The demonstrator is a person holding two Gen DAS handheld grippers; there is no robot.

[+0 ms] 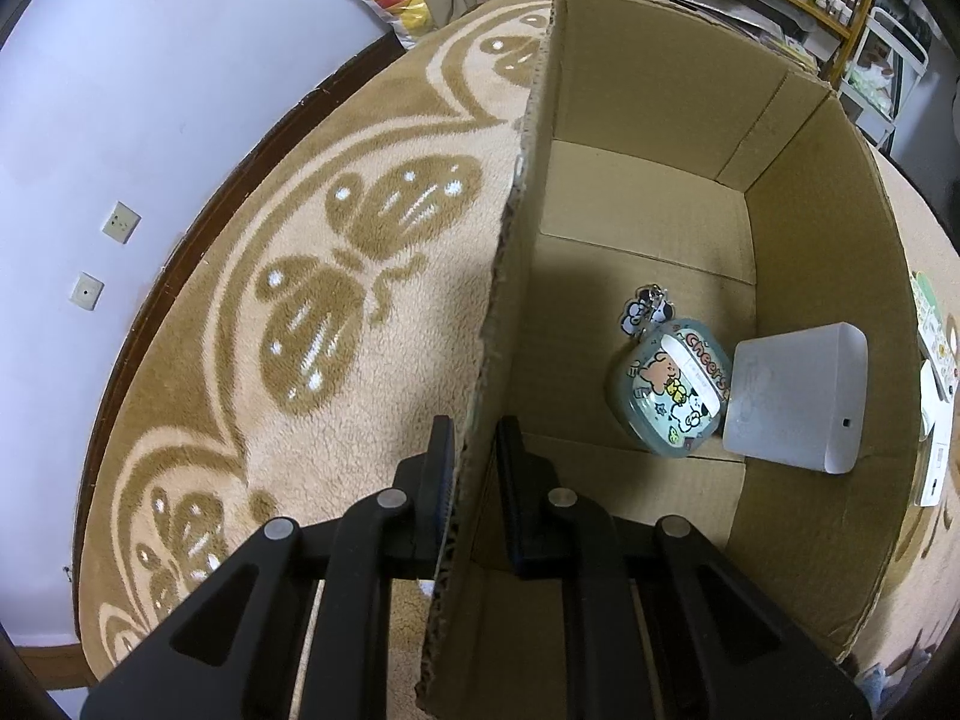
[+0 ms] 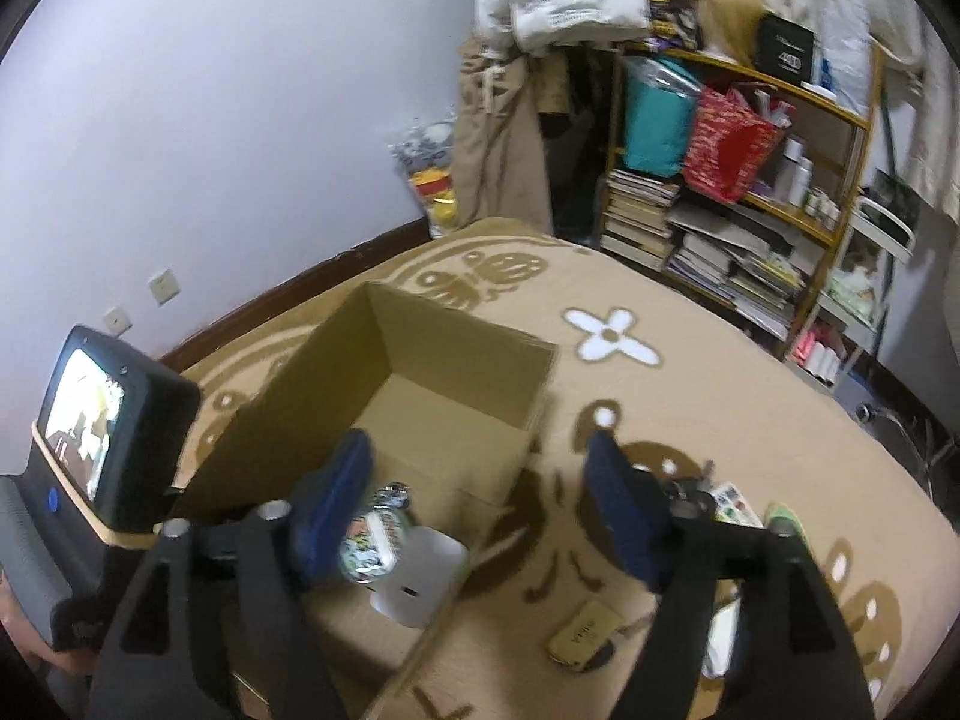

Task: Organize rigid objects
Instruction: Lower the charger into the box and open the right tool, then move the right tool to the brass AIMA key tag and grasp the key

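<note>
From the left wrist, the left gripper (image 1: 474, 450) is clamped on the near wall of the cardboard box (image 1: 516, 276); keep that pinch steady so the box cannot slide. Ahead and to its right, inside, lie a cartoon case (image 1: 669, 393) and a white block (image 1: 792, 399), touching.

From the right wrist, the right gripper (image 2: 480, 498) is spread wide and empty above the box rim. A small tan item (image 2: 585, 636), blurred, lies on the rug (image 2: 720, 396) below its right finger, probably next; approach squarely.

Cardboard box (image 1: 660, 228) on the rug (image 1: 300, 312); earbud case (image 1: 669, 384) inside it, touching a plastic container (image 1: 792, 402) on its right; shelf (image 2: 750, 192) behind.
</note>
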